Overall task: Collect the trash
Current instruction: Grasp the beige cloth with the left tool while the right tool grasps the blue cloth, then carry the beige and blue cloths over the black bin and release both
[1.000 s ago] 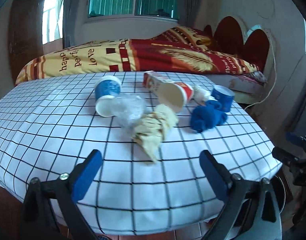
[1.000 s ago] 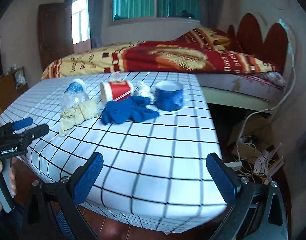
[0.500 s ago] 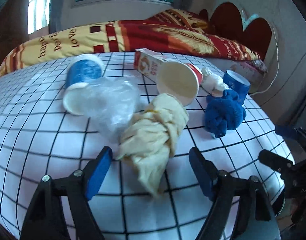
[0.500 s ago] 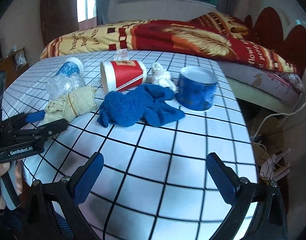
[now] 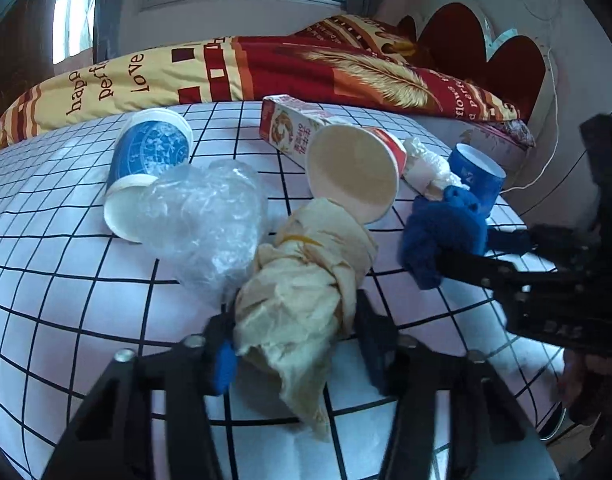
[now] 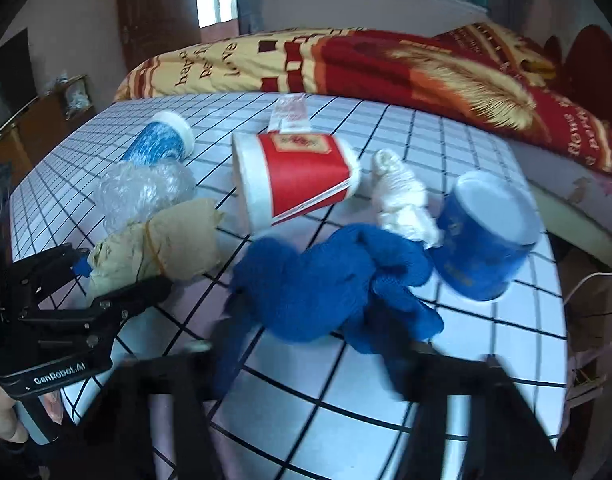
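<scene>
Fingers of the left gripper (image 5: 294,344) have just been closing and now pinch the near end of the crumpled beige paper bundle tied with a rubber band (image 5: 306,296), which lies on the white table with a black grid (image 5: 66,280). Those of the right gripper (image 6: 318,352) have also just been closing, around the bunched blue knitted cloth (image 6: 326,280); their tips are blurred, so I cannot tell whether they press on the cloth yet or only flank it. Beyond the left fingers sit a crushed clear plastic wrapper (image 5: 210,216) and a tipped blue-and-white paper cup (image 5: 146,160); ahead lies a red paper cup on its side (image 5: 354,176) with a red-and-white printed carton (image 5: 294,128) behind it. Beyond the right fingers are a twisted white tissue wad (image 6: 402,196) and a second blue paper cup, tilted (image 6: 486,236), touching the cloth. The step in hand looks like grasping two pieces at once. Next, each grip likely needs confirming as firm before lifting clear, without dragging the neighbouring cups, and then carrying to a bin, which is not in view.
</scene>
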Demonstrator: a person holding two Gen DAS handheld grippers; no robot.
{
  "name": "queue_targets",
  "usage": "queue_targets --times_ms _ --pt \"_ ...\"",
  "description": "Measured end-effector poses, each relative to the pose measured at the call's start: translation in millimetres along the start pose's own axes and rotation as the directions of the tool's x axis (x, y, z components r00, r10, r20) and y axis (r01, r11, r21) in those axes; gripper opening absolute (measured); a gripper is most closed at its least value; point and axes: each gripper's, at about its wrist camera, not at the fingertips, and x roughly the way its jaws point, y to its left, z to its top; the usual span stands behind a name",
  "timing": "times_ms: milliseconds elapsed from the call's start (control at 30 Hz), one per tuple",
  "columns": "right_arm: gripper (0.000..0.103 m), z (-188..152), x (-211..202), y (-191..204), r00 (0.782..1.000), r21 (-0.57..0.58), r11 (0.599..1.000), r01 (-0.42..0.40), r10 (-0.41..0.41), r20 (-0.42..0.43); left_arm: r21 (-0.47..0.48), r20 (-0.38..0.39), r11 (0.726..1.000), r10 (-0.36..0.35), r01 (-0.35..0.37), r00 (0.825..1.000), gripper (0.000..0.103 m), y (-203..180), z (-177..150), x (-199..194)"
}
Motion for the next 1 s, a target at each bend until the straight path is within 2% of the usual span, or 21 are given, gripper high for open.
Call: queue_targets --times_ms 67,167,333,567,800,1000 --pt "0.036 -4.4 -3.8 2.9 1.0 -0.003 1.0 -0.001 0.001 0.015 -0.001 0.007 1.0 -0.011 0.011 1.0 0.039 -0.5 -2.2 -3.6" --pt "0.034 -15.9 -14.0 4.1 0.999 0.005 1.0 -0.006 0.006 0.035 -0.002 0.019 1.0 -0.027 0.027 0.999 0.035 -2.7 -8.4 -12.0" --pt "0.033 -33.6 -34.7 6.1 0.998 0.008 1.0 0.01 -0.011 0.069 0.004 0.045 0.999 -0.036 0.035 0.998 0.031 -8.3 -17.7 -28.5" --pt "0.033 -49.6 -75.5 4.8 0.991 0.018 0.999 0.039 -0.041 0.126 0.034 0.087 0.998 -0.048 0.045 0.995 0.03 -25.1 -22.5 -56.6" --pt "0.033 -75.0 -128.9 -9.9 0.98 0.044 0.994 0.097 -0.103 0.171 0.063 0.104 0.994 -0.097 0.091 0.99 0.03 -51.2 -27.2 -75.2" --pt "0.033 -99.3 -166.7 -37.3 0.968 0.094 0.983 0.155 -0.17 0.183 0.11 0.097 0.983 -0.159 0.148 0.983 0.03 -90.5 -30.1 -78.0"
